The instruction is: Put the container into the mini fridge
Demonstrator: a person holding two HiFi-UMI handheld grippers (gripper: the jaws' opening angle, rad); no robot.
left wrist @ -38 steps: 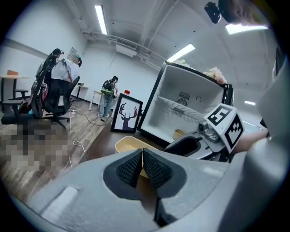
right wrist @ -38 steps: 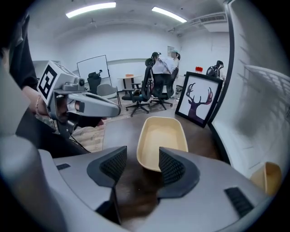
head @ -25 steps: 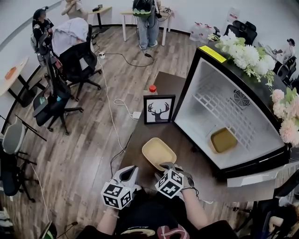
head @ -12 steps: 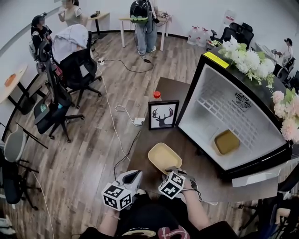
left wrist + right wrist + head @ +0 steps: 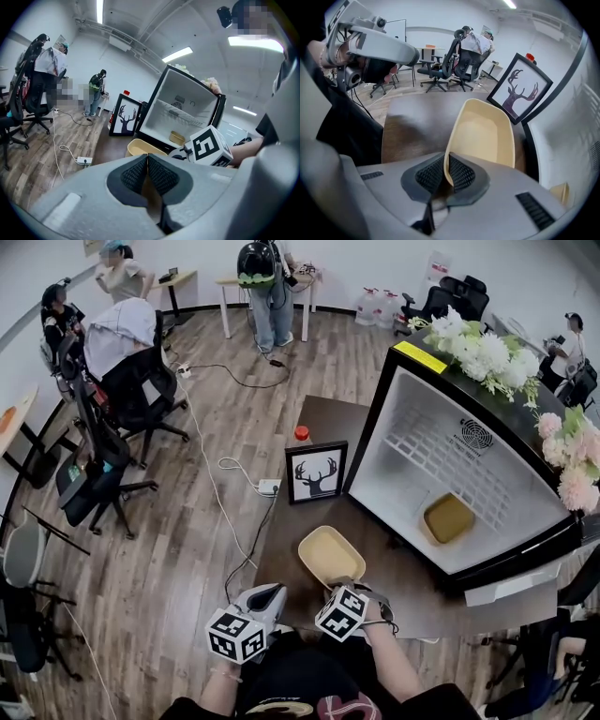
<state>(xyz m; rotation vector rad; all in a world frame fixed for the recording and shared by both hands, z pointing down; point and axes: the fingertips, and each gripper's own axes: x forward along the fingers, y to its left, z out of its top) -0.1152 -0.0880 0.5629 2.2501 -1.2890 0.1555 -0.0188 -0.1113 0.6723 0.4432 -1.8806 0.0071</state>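
Observation:
A pale yellow container (image 5: pixel 330 556) lies on the dark wooden table (image 5: pixel 394 592) in front of the open mini fridge (image 5: pixel 412 456). My right gripper (image 5: pixel 341 586) is at its near rim. In the right gripper view the jaws are closing, and the pads of the right gripper (image 5: pixel 446 165) pinch the rim of the container (image 5: pixel 485 133) between them. My left gripper (image 5: pixel 266 596) hovers at the table's near left edge. The left gripper view shows the left gripper (image 5: pixel 147 161) shut with nothing in it, and the container (image 5: pixel 140 147) lies ahead of it.
A second, darker yellow container (image 5: pixel 448 517) sits inside the fridge. A framed deer picture (image 5: pixel 316 474) and a red-capped bottle (image 5: pixel 301 433) stand at the table's far side. Flowers (image 5: pixel 483 352) lie on the fridge top. Office chairs (image 5: pixel 122 390), floor cables and people are beyond.
My right gripper's jaws have closed onto the container's near rim. The head view has shifted slightly; both grippers stay near the table's front edge.

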